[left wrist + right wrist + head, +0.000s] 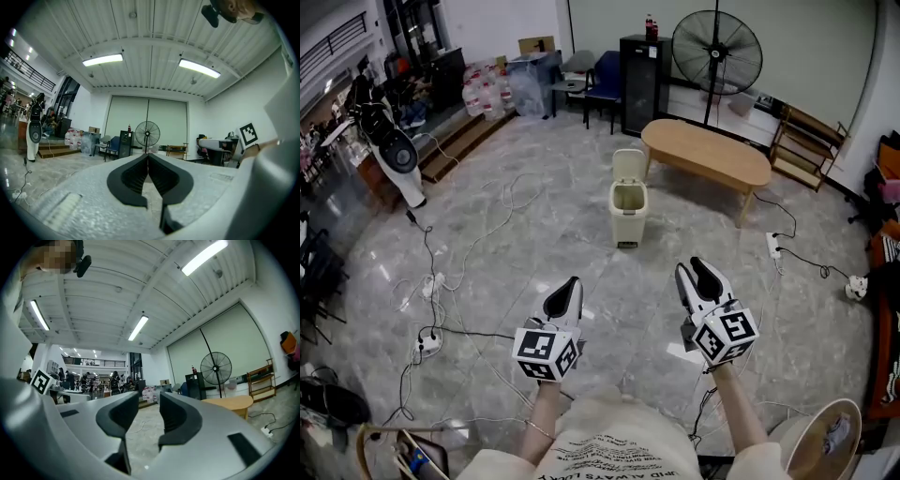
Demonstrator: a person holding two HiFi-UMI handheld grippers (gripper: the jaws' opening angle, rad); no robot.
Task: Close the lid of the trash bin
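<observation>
Trash bin (628,216) at 12 o'clock, well apart, lid (628,165) upright. Left gripper (570,287) jaws closed, right gripper (699,274) jaws apart, empty. Approach, then tip lid's top edge toward 6 o'clock.

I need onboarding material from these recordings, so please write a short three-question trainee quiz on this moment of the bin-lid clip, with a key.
1. True or false: the lid of the trash bin is already shut.
2. Which gripper's jaws stand apart? A) left B) right C) neither
3. Which piece of furniture stands closest to the bin?

Key:
1. False. The lid stands upright and open.
2. B. The right gripper shows a clear gap with nothing in it, while the left gripper has its jaws together.
3. The wooden table.
</observation>
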